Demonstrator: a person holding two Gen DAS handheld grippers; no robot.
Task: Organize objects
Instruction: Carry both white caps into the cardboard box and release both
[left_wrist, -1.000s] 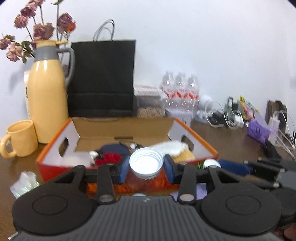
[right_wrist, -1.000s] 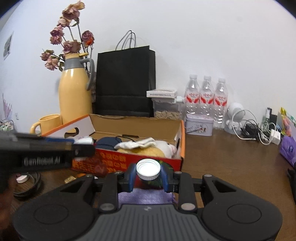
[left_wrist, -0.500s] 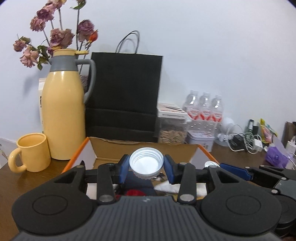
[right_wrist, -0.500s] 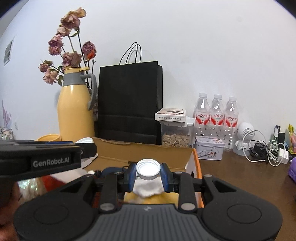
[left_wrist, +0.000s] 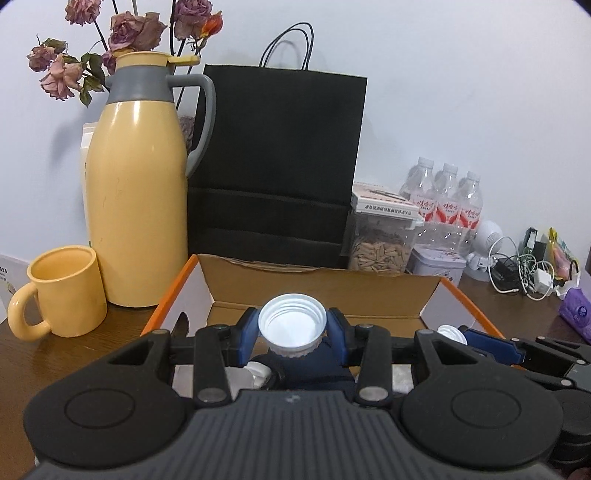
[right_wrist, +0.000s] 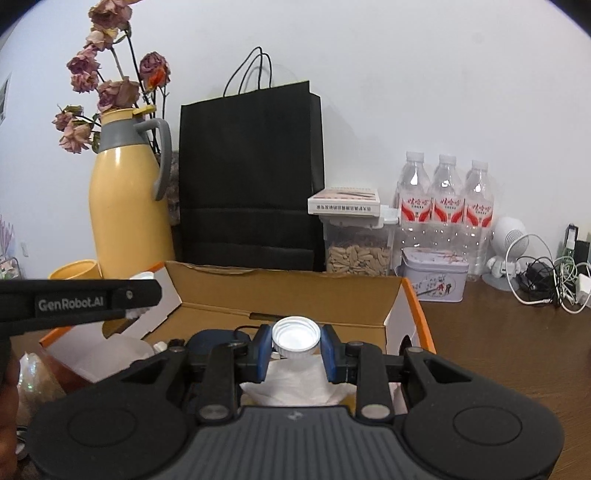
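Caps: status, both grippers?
Left gripper shut on white cap. Right gripper shut on white cap. Both over cardboard box. Nothing blocking.

Even indoor light, sharp, fisheye-bent dark corners.

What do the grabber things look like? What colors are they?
Both tongs, left and right, are black plastic with blue pads at the fingertips. Each has a ridged grey base, two round discs and silver screws. White letters on the left one's side read GenRobot.AI.
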